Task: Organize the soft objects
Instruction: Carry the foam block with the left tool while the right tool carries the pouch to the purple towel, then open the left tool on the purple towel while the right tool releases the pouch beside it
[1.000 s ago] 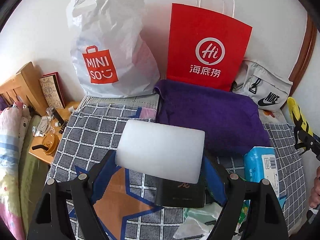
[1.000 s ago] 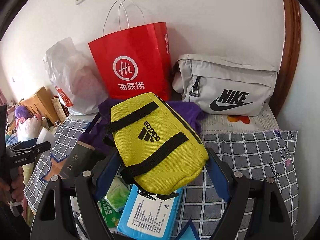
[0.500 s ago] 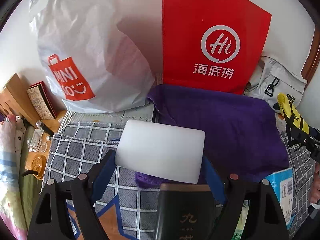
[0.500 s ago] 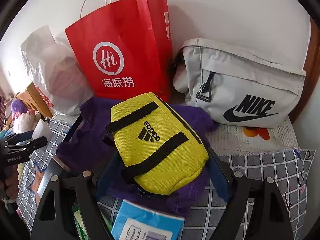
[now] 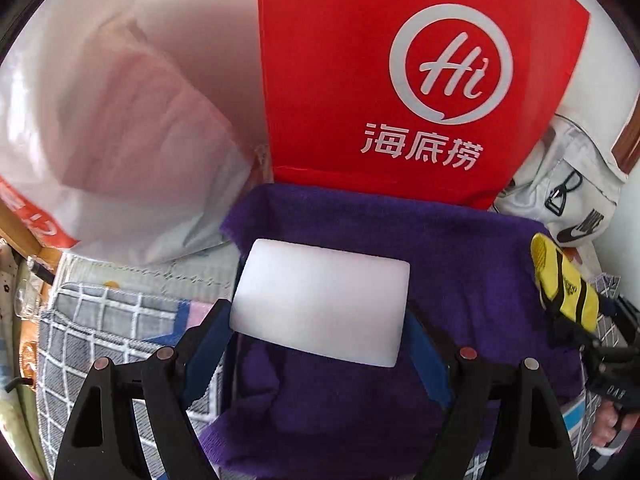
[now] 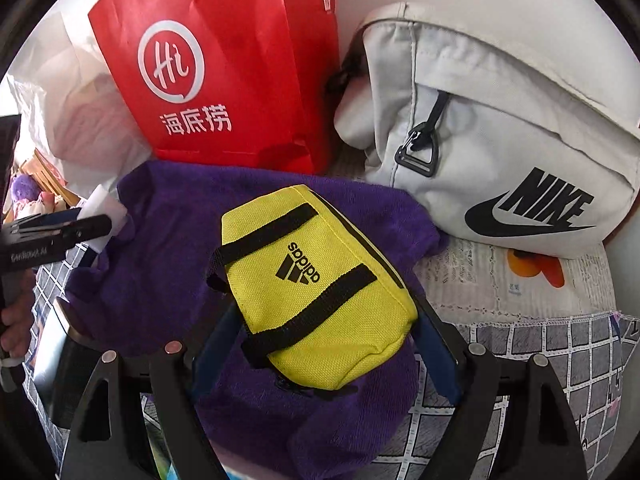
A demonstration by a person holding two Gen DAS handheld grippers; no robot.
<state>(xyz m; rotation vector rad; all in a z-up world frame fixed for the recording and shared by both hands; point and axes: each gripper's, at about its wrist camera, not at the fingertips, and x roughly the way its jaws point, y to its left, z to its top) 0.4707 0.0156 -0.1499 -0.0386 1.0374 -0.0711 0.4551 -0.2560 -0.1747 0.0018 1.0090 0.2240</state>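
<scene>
**Both hands loaded, carrying toward the back of the bed**

The left gripper (image 5: 320, 320) has its jaws closed on a white foam block (image 5: 320, 300), pinched by its two short ends and held level above the purple towel (image 5: 460, 248). The right gripper (image 6: 320, 344) has its jaws closed on a yellow Adidas pouch (image 6: 312, 284), clamped across its lower sides, logo up; in the left wrist view that pouch shows at the right edge of the towel.

This looks like the carry stage: each soft thing is lifted and neither is set down yet. The towel lies under both loads and seems the likely spot to gather them, though that is a guess. The next move would call for lowering each piece until it rests on the towel, then easing the jaws apart without dragging the cloth. The foam is light and may cling to a pad; the pouch is slack and may roll once freed.

Behind the towel a red Haidilao paper bag (image 5: 420, 80) stands against the white wall. Left of the towel sits a white Miniso plastic bag (image 5: 120, 120); right of it, a grey Nike waist bag (image 6: 500, 140). The towel lies on a bed with a grey checked cover (image 6: 540, 352). Beyond the bed's left edge a wooden bedside stand holds small clutter, too blurred to name.
</scene>
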